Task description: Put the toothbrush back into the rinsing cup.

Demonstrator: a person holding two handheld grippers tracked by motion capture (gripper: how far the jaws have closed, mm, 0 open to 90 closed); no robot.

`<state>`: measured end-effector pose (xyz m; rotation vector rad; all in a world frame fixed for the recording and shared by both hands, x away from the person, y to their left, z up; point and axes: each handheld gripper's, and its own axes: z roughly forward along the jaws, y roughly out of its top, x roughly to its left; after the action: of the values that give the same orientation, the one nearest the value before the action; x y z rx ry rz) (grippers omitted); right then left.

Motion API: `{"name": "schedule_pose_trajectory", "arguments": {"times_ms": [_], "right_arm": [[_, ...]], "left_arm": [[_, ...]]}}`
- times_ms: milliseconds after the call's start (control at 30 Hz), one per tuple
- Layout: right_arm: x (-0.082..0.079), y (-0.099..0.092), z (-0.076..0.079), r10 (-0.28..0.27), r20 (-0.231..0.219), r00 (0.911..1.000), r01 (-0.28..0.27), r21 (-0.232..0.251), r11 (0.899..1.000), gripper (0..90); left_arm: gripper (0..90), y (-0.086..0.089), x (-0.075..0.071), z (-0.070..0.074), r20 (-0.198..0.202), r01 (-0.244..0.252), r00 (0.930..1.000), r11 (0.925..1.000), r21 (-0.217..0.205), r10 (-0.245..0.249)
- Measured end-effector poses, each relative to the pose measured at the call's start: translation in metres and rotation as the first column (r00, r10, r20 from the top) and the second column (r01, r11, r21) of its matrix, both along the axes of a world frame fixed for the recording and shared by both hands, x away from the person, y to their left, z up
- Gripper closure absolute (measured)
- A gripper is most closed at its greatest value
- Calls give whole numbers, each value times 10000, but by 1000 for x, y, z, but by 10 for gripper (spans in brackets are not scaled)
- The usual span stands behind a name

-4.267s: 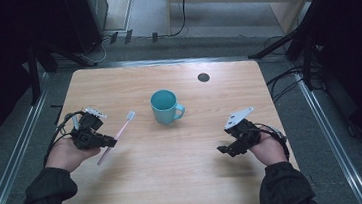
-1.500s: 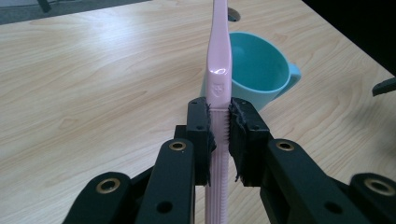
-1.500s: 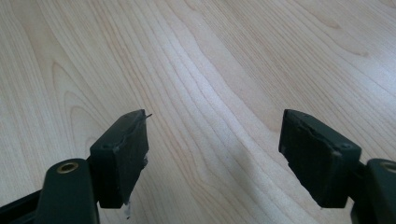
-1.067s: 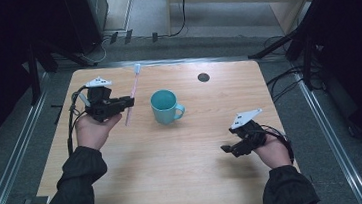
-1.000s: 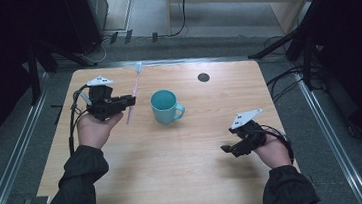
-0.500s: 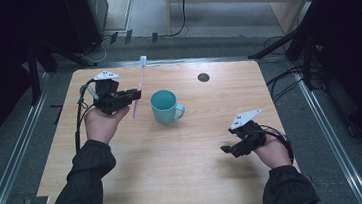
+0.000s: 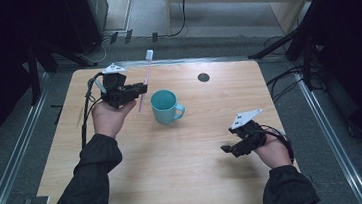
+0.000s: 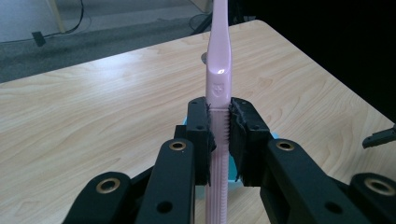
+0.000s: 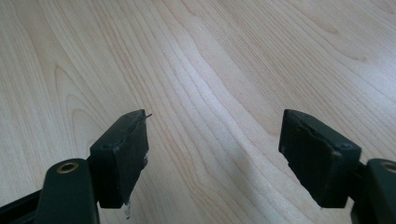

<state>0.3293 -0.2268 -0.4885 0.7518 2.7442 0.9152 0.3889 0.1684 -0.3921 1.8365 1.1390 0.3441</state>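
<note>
In the high view the left gripper (image 7: 135, 91) is hovering at the upper left of the frame, near the table's far edge. Its jaws are clamping the ribbed lower handle of a pink toothbrush (image 7: 144, 83), which is standing almost upright with its white head (image 7: 149, 54) pointing toward the top of the frame, past the table's far rim. The left gripper view is showing the same grip close up: the toothbrush (image 8: 218, 84) is rising straight between the two black pads (image 8: 200, 135), pressed from both sides.

Just right of the toothbrush, a teal mug (image 7: 164, 106) is sitting on the wooden table (image 7: 191, 181), its handle pointing toward the lower right. Only a narrow gap is separating mug and brush.

The right gripper (image 7: 230, 149) is resting low at the lower right of the frame, well apart from the mug. Its jaws are standing wide apart and holding nothing, with bare wood (image 9: 210, 93) lying between them in the right gripper view.

Open tabletop is stretching across the centre and lower part of the frame. A small dark round hole (image 7: 204, 77) is sitting near the far edge, upper right of the mug. Metal rails (image 7: 9, 163) are running along both sides of the table, over grey floor with cables (image 7: 180, 11) at the top.
</note>
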Motion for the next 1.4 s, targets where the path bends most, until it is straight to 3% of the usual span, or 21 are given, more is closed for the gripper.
{"name": "schedule_pose_trajectory", "arguments": {"times_ms": [300, 700, 1400], "right_arm": [[0, 0, 0, 5, 29, 10000, -5, 5, 10000, 239], [0, -1, 0, 11, 66, 10000, -11, 46, 10000, 239], [1, -1, 0, 54, 81, 10000, -55, 60, 10000, 239]], "left_arm": [[783, -10, 9, 8, 141, 136, 9998, 9999, -43, -135], [782, -28, 24, 6, 173, 232, 9996, 9997, -2, -232], [781, -49, 45, -13, 105, 243, 9996, 9997, 46, -243]]}}
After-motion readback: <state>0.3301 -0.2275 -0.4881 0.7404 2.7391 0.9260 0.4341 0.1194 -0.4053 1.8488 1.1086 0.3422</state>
